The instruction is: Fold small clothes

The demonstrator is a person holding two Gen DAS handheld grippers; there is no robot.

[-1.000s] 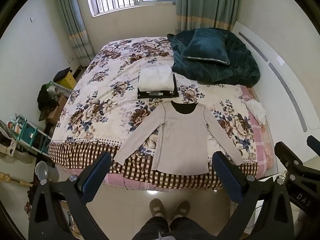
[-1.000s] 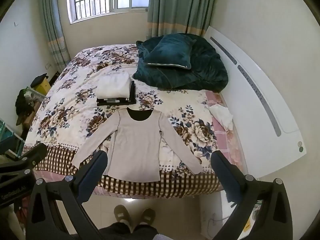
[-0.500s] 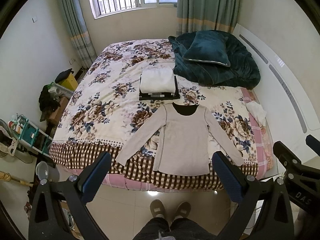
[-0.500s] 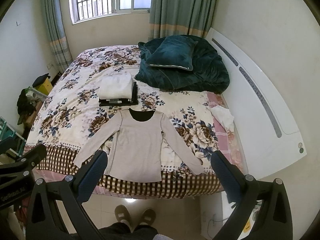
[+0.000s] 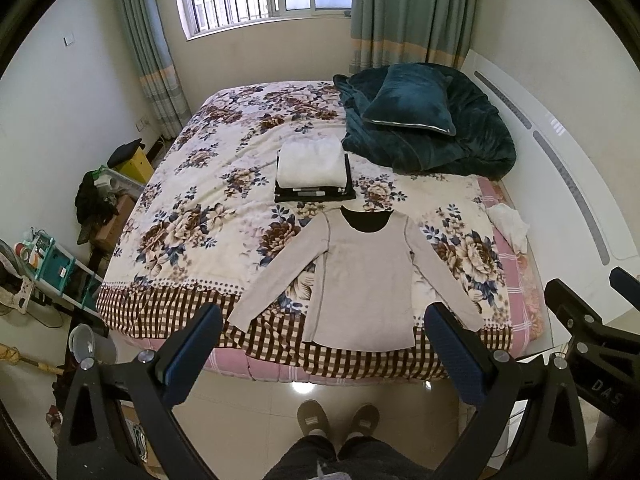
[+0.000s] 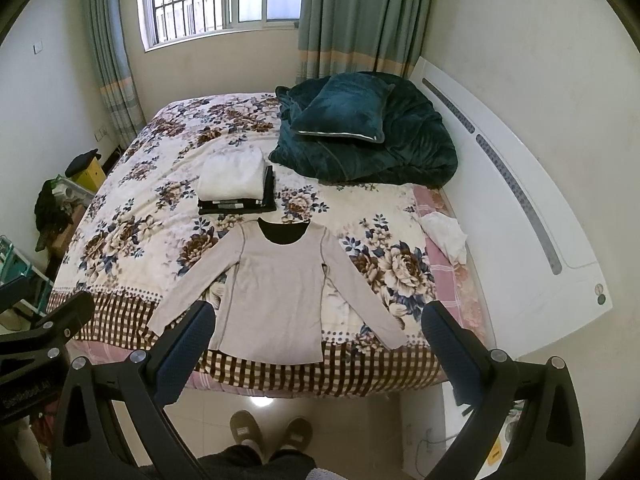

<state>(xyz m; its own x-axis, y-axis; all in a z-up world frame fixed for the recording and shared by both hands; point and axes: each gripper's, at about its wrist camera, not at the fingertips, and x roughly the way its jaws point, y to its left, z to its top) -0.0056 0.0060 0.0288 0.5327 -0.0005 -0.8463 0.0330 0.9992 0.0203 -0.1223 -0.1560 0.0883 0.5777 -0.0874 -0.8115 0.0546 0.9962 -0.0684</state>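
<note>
A beige long-sleeved shirt (image 5: 364, 276) lies flat, sleeves spread, near the foot edge of the floral bed (image 5: 192, 216); it also shows in the right wrist view (image 6: 276, 292). Behind it sits a stack of folded clothes (image 5: 314, 170), white on top of dark, also in the right wrist view (image 6: 236, 184). My left gripper (image 5: 322, 346) is open and empty, held above the floor in front of the bed. My right gripper (image 6: 318, 340) is open and empty, likewise short of the bed edge.
A dark teal blanket and pillow (image 5: 416, 120) lie at the bed's head end by the white headboard (image 5: 580, 200). A white cloth (image 5: 508, 224) lies at the right edge. Shelves and clutter (image 5: 52, 248) stand left of the bed. The person's slippers (image 5: 338, 420) are on the tiled floor.
Both views have tilted up a little, so the bed and shirt sit slightly lower in frame. Nothing on the bed has moved; both grippers stay open.
</note>
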